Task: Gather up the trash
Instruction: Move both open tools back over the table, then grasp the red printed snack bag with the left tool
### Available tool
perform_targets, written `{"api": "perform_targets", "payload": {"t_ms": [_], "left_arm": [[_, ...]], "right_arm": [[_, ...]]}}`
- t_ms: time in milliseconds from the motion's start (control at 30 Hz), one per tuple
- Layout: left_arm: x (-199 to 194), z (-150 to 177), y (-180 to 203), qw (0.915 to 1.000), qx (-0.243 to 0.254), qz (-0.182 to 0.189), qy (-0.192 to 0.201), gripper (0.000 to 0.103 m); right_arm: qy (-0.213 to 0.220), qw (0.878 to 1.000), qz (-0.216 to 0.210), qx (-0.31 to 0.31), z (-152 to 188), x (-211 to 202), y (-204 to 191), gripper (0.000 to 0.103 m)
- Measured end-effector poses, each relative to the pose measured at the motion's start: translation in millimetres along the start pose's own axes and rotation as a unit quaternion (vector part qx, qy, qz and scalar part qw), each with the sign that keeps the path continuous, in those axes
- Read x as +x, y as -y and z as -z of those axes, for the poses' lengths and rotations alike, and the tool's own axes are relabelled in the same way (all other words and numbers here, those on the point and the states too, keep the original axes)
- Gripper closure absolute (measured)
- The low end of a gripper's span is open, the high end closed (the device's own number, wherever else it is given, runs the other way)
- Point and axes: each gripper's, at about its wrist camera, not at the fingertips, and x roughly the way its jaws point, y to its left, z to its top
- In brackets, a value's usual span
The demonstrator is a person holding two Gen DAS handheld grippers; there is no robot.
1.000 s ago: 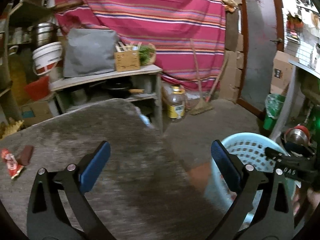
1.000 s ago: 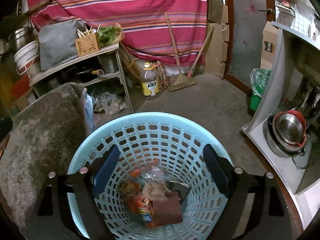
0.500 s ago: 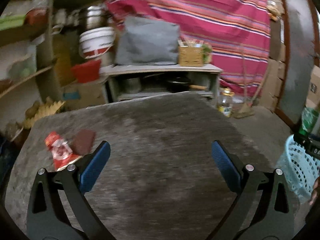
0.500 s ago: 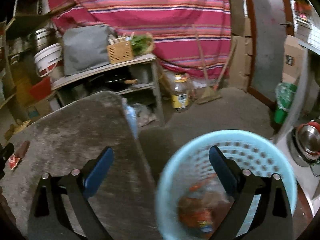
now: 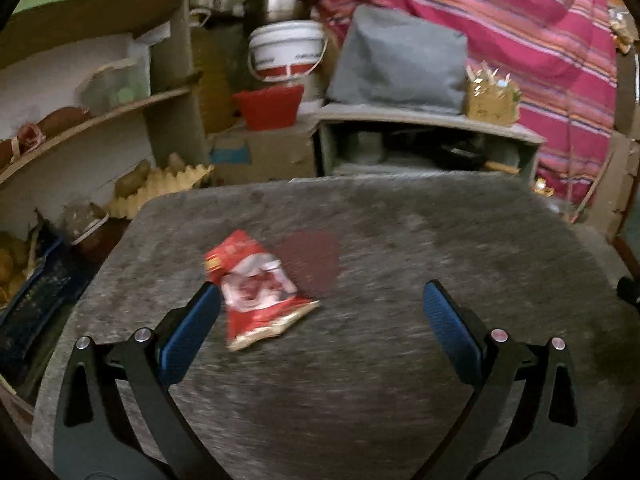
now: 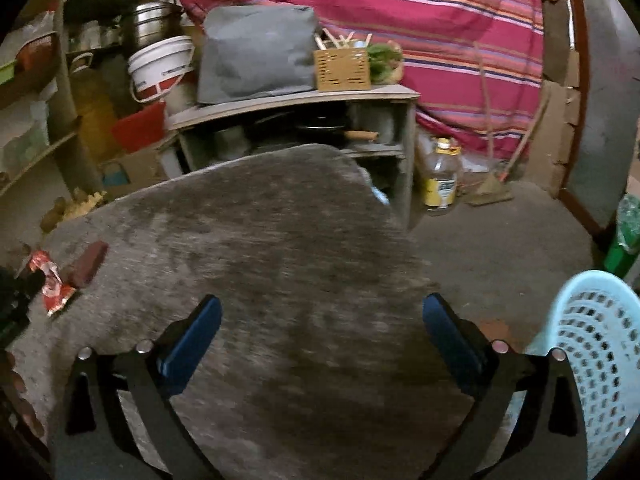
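Observation:
A crumpled red and white snack wrapper (image 5: 256, 288) lies on the grey fuzzy tabletop (image 5: 400, 360), with a dark brown wrapper (image 5: 312, 258) just behind it. My left gripper (image 5: 320, 308) hovers open above the table, its left finger beside the red wrapper, nothing between the pads. In the right wrist view both wrappers sit far left: the red wrapper (image 6: 50, 282) and the brown wrapper (image 6: 88, 263). My right gripper (image 6: 320, 320) is over the table, jaws opening wide and empty. The light blue perforated basket (image 6: 596, 344) stands on the floor at lower right.
Behind the table stands a low shelf unit (image 6: 296, 104) with a grey bag and a woven box. A white bucket (image 5: 286, 50), a red tub (image 5: 268, 106) and wooden shelves (image 5: 92, 124) fill the left. A bottle (image 6: 440, 178) and a broom stand on the floor.
Both grippers swung left, from over the blue basket to over the table. The red wrapper moved from the left view's far edge to near the left finger. The right jaws widened.

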Motion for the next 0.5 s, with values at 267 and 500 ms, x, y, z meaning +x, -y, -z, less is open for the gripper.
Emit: {"api": "perform_targets", "payload": {"t_ms": [267, 500], "left_arm": [[34, 5, -55, 0.9986, -0.033, -0.014, -0.037, 0.006], [59, 12, -70, 0.9962, -0.045, 0.002, -0.075, 0.027]], "right_arm": [[-0.014, 0.993, 0.093, -0.075, -2, 25, -38, 0.004], [-0.028, 0.995, 0.049, -0.084, -4, 38, -48, 0.004]]}}
